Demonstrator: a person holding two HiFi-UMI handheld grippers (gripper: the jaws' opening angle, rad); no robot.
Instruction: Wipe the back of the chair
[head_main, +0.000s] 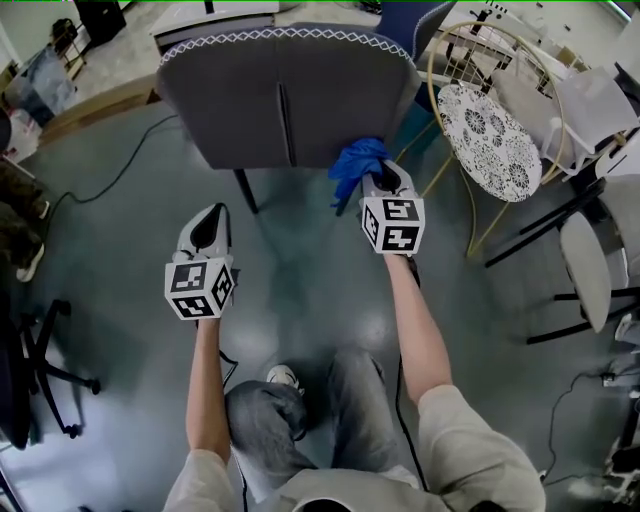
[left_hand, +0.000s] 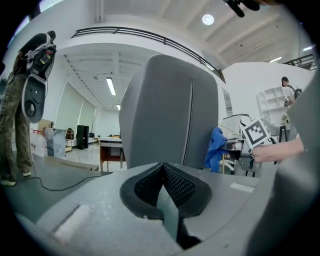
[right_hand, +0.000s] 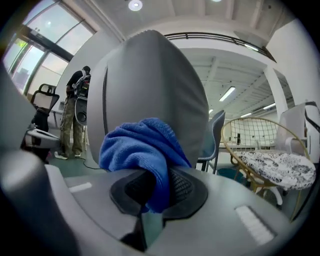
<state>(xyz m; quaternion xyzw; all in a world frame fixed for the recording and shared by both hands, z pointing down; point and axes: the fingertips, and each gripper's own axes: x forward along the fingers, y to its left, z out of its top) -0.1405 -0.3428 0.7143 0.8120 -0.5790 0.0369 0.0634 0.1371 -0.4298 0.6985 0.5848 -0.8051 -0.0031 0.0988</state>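
We hold a blue cloth up to the grey chair

Our right gripper (head_main: 383, 176) pinches the blue cloth (right_hand: 141, 148) between its jaws, and the cloth bunches up over its tip. The back of the grey chair (head_main: 285, 100) stands right in front of this gripper, with the cloth at its lower right edge. Our left gripper (head_main: 210, 213) hangs well off to the left of the right one and back from the chair, with its jaws pressed together on nothing. A round chair with a patterned cushion (head_main: 490, 140) stands to the right of the right gripper.
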